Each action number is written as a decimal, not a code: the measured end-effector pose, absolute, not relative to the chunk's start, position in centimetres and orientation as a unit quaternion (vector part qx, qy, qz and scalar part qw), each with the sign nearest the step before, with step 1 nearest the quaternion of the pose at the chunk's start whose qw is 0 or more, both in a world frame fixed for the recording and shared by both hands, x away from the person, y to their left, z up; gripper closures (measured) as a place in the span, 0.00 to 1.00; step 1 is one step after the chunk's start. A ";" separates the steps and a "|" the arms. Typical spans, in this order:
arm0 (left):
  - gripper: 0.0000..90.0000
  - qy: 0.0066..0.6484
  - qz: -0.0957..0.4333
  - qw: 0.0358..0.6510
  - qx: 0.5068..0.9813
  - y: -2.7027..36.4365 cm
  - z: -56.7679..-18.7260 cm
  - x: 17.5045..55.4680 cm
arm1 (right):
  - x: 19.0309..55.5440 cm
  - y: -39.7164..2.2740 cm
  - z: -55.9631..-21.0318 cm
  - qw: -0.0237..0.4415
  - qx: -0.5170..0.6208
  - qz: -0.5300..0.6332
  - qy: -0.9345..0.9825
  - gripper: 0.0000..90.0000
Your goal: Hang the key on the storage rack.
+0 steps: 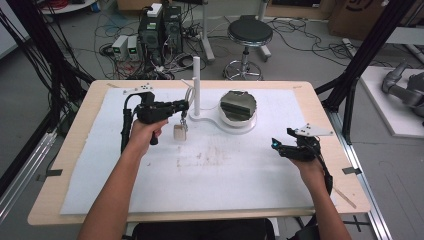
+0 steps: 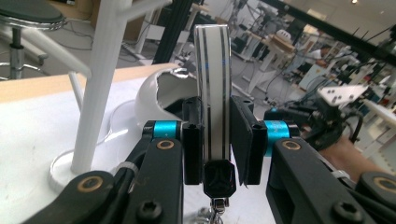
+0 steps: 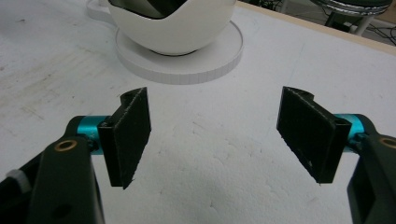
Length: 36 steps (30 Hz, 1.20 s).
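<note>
Left gripper [image 1: 181, 106] clamps a white strap with dark stripes [image 2: 213, 93] and a hanging tag, just beside the white peg stand [image 1: 196, 82].
Hanging it looks not yet done; right gripper [image 3: 215, 133] waits open, well apart from the stand.

Even indoor light, soft faint shadows, blurry low-resolution frames, hazy distant background

No legible text, labels, brands or nos. anywhere: table, equipment and far workshop bkgd unreadable.
</note>
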State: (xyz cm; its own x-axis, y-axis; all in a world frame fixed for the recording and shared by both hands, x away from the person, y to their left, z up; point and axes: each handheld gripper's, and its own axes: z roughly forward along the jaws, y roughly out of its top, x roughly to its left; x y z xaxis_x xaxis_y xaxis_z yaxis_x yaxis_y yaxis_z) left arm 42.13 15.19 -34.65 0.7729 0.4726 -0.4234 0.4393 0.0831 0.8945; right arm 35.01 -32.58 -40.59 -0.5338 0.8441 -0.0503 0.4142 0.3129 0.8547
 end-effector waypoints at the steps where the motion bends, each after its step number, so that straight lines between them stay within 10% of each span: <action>1: 0.84 0.336 0.009 0.657 0.675 15.2 -34.5 42.4 | 35.0 -32.6 -40.6 0.256 0.409 0.419 0.769 0.29; 36: 0.84 0.355 -0.022 0.661 0.661 14.5 -34.2 47.3 | 35.0 -32.9 -40.7 0.255 0.409 0.420 0.769 0.29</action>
